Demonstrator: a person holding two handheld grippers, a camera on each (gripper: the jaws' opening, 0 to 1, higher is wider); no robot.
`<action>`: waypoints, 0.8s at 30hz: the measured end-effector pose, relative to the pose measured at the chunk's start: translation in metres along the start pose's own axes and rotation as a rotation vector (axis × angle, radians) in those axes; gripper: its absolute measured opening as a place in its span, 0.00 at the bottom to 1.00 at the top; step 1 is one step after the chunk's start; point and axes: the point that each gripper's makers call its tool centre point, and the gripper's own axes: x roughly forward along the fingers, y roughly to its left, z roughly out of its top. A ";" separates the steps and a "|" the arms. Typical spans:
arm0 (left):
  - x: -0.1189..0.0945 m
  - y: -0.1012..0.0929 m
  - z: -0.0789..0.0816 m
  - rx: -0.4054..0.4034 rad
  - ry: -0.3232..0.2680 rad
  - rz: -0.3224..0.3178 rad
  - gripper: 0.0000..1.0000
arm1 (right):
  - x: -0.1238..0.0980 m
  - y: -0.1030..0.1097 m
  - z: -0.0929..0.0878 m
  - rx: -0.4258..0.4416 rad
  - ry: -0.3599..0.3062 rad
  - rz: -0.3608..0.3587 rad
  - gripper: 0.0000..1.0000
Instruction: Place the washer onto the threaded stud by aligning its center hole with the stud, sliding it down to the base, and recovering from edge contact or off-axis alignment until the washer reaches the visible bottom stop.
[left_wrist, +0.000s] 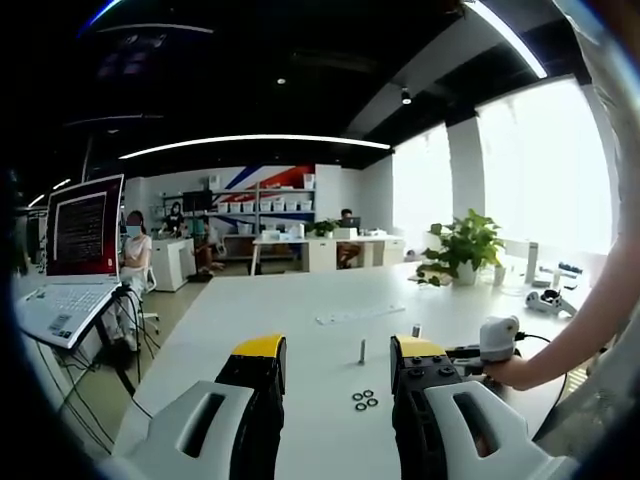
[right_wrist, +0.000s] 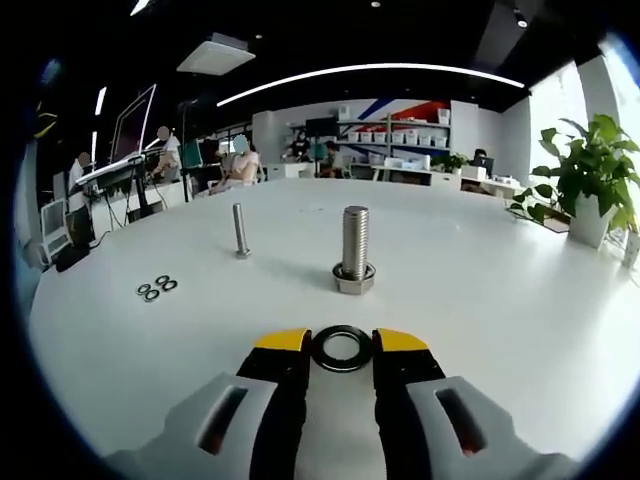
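Note:
In the right gripper view a dark washer (right_wrist: 342, 347) lies flat between my right gripper's (right_wrist: 342, 342) yellow tips, which press on its two edges. It hangs low over the white table (right_wrist: 480, 300), short of a thick threaded stud (right_wrist: 354, 245) that stands upright on a nut-like base. A thinner stud (right_wrist: 241, 230) stands farther left, and three loose washers (right_wrist: 156, 289) lie at the left. My left gripper (left_wrist: 338, 365) is open over the table with nothing in it. Beyond its jaws lie the loose washers (left_wrist: 364, 400) and the thin stud (left_wrist: 362, 350).
A laptop (left_wrist: 75, 250) stands on a raised stand at the table's left edge. Potted plants (left_wrist: 465, 245) (right_wrist: 590, 190) sit at the right side. A person's arm (left_wrist: 580, 330) reaches in from the right. People and desks fill the room's background.

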 end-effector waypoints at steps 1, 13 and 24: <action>0.000 0.000 0.000 0.001 0.000 0.000 0.40 | 0.001 -0.001 0.000 0.000 0.001 0.000 0.26; -0.001 0.000 0.000 0.003 -0.001 0.000 0.40 | 0.000 0.000 -0.001 0.000 0.009 -0.008 0.25; 0.000 0.000 0.000 -0.001 0.000 -0.001 0.40 | -0.001 -0.003 0.000 -0.003 0.011 -0.005 0.15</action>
